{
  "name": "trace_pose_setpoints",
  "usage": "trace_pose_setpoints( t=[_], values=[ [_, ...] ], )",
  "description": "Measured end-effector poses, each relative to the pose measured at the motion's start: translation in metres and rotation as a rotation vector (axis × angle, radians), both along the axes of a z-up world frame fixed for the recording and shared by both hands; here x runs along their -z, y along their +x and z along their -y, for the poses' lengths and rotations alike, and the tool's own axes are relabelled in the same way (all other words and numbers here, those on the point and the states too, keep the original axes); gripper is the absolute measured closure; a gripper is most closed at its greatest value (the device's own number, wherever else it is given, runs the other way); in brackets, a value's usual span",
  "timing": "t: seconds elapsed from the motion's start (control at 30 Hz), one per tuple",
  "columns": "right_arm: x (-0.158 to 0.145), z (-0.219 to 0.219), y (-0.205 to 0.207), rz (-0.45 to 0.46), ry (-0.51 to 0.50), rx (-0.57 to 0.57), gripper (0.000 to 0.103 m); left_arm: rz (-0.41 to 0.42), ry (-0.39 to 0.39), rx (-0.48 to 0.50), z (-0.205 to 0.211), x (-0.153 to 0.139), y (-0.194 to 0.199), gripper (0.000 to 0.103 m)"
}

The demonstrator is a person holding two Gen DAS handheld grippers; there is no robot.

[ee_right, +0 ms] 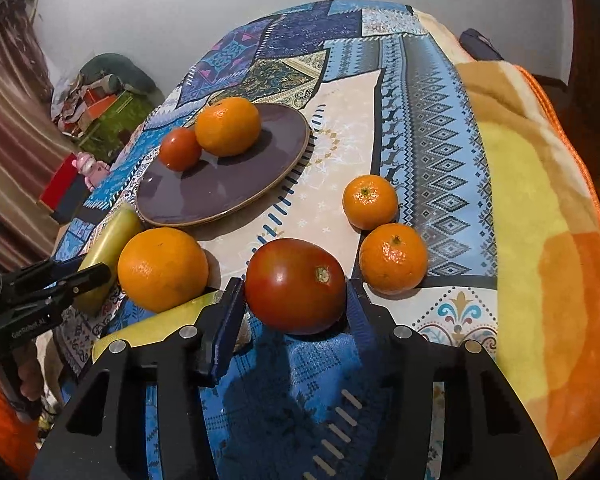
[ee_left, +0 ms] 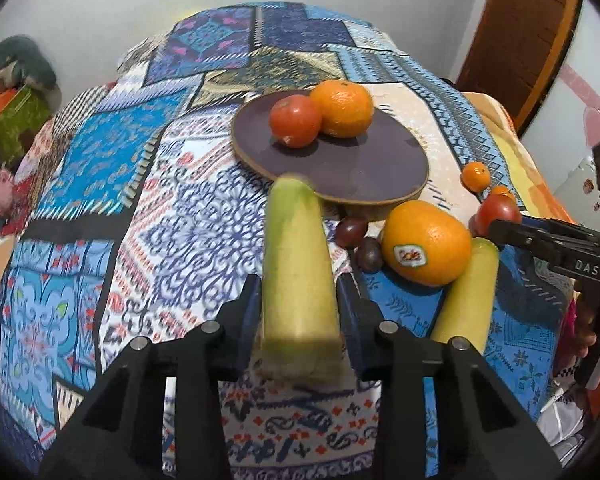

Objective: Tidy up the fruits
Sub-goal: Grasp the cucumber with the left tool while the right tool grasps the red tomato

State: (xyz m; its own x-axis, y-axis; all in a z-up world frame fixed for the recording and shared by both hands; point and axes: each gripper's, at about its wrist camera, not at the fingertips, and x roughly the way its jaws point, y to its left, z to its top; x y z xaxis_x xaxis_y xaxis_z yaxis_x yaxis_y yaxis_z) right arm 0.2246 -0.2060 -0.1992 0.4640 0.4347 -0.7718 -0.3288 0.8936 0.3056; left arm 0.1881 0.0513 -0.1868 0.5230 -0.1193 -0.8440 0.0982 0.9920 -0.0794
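Note:
My left gripper (ee_left: 298,300) is shut on a pale yellow-green banana (ee_left: 298,264), held above the cloth with its tip near the purple plate (ee_left: 380,168). The plate holds a tomato (ee_left: 295,126) and an orange (ee_left: 342,109). My right gripper (ee_right: 296,296) has its jaws around a big red tomato (ee_right: 296,288) that rests on the cloth; whether the pads press it is unclear. A large orange (ee_right: 162,268) and a second banana (ee_right: 156,326) lie to its left, two mandarins (ee_right: 370,201) (ee_right: 393,258) to its right.
Two dark plums (ee_left: 352,230) lie by the plate's near edge. The patterned cloth (ee_left: 100,184) covers the table, with a yellow-orange blanket (ee_right: 540,200) on the right side. Clutter and a pink toy (ee_right: 90,166) sit off the table's left.

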Motion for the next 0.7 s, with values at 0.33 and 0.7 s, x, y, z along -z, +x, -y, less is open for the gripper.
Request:
trace_pose_setpoints(
  t=[0.33, 0.7],
  values=[
    [-0.006, -0.002, 0.002, 0.030, -0.036, -0.011, 0.056, -0.044, 0.026, 0.011, 0.005, 0.005, 0.011, 0.065],
    [-0.006, -0.004, 0.002, 0.032, -0.034, -0.010, 0.056, -0.051, 0.032, 0.023, 0.011, 0.018, 0.024, 0.065]
  ],
)
